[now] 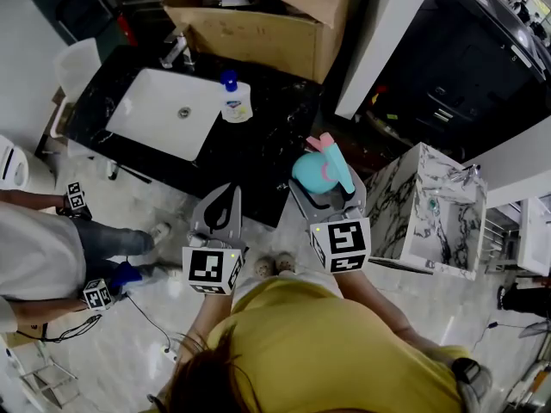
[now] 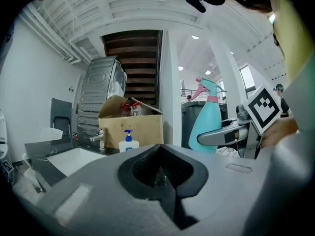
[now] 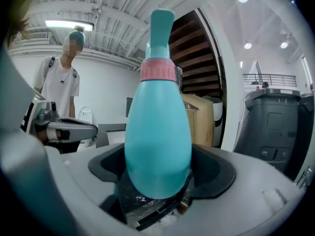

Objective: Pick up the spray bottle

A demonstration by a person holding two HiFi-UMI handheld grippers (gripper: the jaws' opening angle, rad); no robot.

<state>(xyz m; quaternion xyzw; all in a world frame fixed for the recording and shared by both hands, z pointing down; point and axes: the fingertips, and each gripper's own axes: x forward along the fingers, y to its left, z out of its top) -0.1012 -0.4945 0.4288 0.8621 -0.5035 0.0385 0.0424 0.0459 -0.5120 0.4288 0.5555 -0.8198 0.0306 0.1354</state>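
A teal spray bottle (image 1: pixel 312 172) with a pink collar and trigger is held up off the black counter (image 1: pixel 258 157), upright between the jaws of my right gripper (image 1: pixel 327 194). In the right gripper view the bottle (image 3: pixel 157 132) fills the centre, and the right gripper (image 3: pixel 157 193) is shut on its lower body. My left gripper (image 1: pixel 224 198) hangs to the left of the bottle, jaws together with nothing in them. In the left gripper view the left gripper (image 2: pixel 160 173) is shut, and the bottle (image 2: pixel 206 119) shows to its right.
A white sink basin (image 1: pixel 168 114) is set in the counter, with a faucet (image 1: pixel 176 50) and a blue-capped pump bottle (image 1: pixel 233 100) beside it. A cardboard box (image 1: pixel 258 24) stands behind. A marble pedestal (image 1: pixel 422 205) is at right. Another person (image 1: pixel 34 248) stands at left.
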